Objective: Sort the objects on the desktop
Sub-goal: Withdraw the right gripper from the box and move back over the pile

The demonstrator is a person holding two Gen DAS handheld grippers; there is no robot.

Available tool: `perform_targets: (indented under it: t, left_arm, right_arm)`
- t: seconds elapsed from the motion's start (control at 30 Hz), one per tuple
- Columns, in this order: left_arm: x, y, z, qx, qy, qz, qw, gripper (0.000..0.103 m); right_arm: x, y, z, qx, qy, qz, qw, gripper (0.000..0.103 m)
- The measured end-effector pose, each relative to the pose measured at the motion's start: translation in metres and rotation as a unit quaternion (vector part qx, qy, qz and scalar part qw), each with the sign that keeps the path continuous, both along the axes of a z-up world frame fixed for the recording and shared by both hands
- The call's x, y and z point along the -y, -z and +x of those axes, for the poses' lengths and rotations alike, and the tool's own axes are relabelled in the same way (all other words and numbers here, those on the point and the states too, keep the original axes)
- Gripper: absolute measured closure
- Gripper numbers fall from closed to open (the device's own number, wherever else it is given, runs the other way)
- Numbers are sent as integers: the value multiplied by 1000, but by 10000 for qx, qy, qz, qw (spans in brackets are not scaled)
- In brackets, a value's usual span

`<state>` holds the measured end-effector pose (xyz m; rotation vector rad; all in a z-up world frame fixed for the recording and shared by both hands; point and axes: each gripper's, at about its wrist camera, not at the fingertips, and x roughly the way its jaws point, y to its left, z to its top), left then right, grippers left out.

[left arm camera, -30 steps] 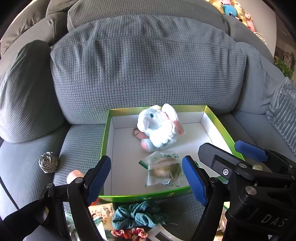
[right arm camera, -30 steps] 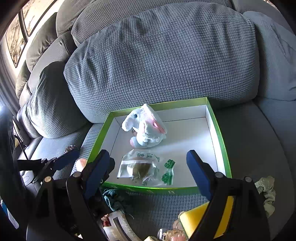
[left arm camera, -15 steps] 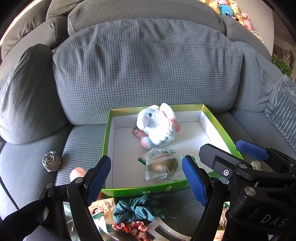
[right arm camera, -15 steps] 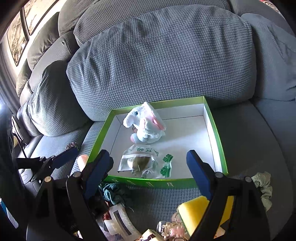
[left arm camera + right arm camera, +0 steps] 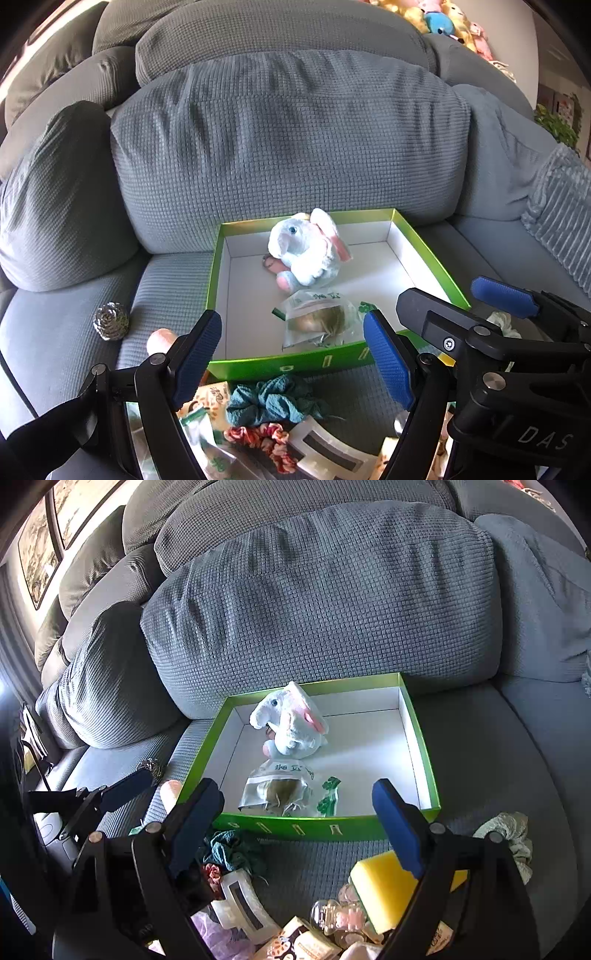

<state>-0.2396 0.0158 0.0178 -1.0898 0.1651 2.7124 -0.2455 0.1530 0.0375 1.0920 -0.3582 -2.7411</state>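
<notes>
A grey sofa (image 5: 288,147) fills both views, its back cushion rising right behind the far rim of a green box (image 5: 218,258) that sits on the seat; the seat at the box's 3 o'clock lies bare in the right view, while the strip at 6 o'clock is crowded. In the box a plush rabbit (image 5: 306,251) rests toward 12 o'clock and a clear packet (image 5: 317,321) lies against the near wall, leaving the white floor at 3 o'clock free. The left gripper (image 5: 291,354) and right gripper (image 5: 299,819) both hang over the near rim, jaws wide apart and holding nothing. Under them, outside the box, lie a teal scrunchie (image 5: 273,402), a red scrunchie (image 5: 258,435) and a white hair clip (image 5: 240,901). At 9 o'clock of the box a metal scourer (image 5: 110,321) sits apart on the seat, a pink peg-like thing (image 5: 159,338) nearer the wall. Only the right view shows a yellow sponge (image 5: 380,886), a clear pink trinket (image 5: 340,919) beside it and a pale scrunchie (image 5: 513,834) at 4 o'clock; only the left view shows plush toys (image 5: 443,18) atop the sofa back.
</notes>
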Motion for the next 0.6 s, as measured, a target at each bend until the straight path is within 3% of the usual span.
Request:
perform_targets:
  t: [0.6]
  left_arm:
    - [-1,-4,28,-58,97,-38,9999,23]
  right_arm:
    - [2,-3,28,-30,-1,32,10000,17]
